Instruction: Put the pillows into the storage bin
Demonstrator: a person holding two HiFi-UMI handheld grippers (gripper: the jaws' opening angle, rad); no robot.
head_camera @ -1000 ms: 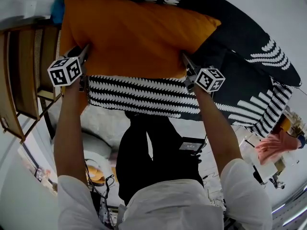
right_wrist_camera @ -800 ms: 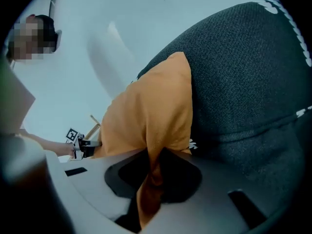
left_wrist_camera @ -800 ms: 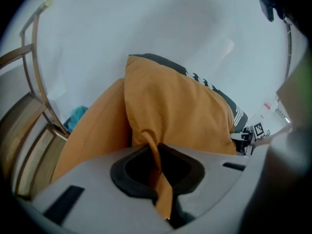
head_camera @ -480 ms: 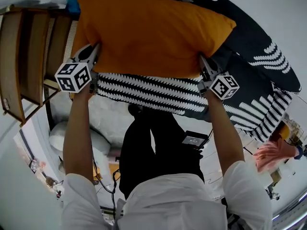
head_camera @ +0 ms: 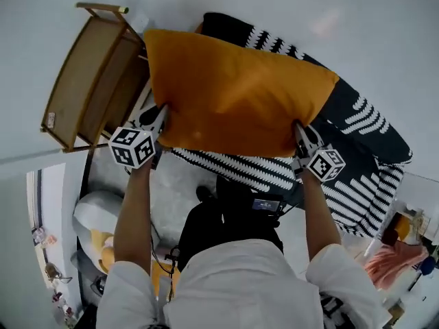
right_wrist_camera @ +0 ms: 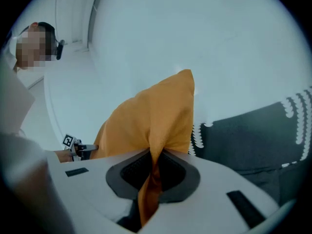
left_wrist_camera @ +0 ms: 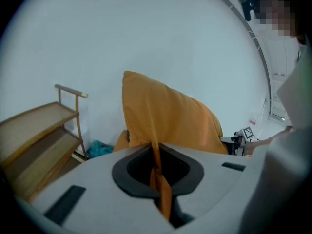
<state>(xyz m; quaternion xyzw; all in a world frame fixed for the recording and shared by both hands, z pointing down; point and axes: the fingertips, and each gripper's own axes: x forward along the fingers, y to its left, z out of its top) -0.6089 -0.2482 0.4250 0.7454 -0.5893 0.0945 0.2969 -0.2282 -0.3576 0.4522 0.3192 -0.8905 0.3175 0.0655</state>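
- Black-and-white patterned bedcover [head_camera: 363, 184]: the largest item, spread across the right of the head view. It runs from behind the pillow down to the lower right. A striped band of it shows just under the pillow's lower edge.
- Orange fabric pillow [head_camera: 233, 98]: rectangular and plump, held up in front of the person, with a plain white wall behind it in both gripper views. It spans the whole gap between the two grippers. One bottom corner is at each tool, and the body of the pillow rises beyond and above the jaws.
- Light wooden two-shelf rack [head_camera: 89, 81]: stands at the upper left of the head view, just beside the pillow's left edge (whether the two touch cannot be told).
- Left gripper [head_camera: 162, 118]: sits at the pillow's lower-left corner. Its jaws are closed tight on a thin fold of the orange cover, which runs up out of the jaws into the pillow.
- Right gripper [head_camera: 302, 137]: sits at the pillow's lower-right corner, well apart from the left one. Its jaws have just been closing and now pinch a gathered fold of the orange cover between them. The bedcover lies to its right.
- Teal cloth [left_wrist_camera: 100, 149]: a small crumpled piece low down between the rack and the pillow, seen in the left gripper view.
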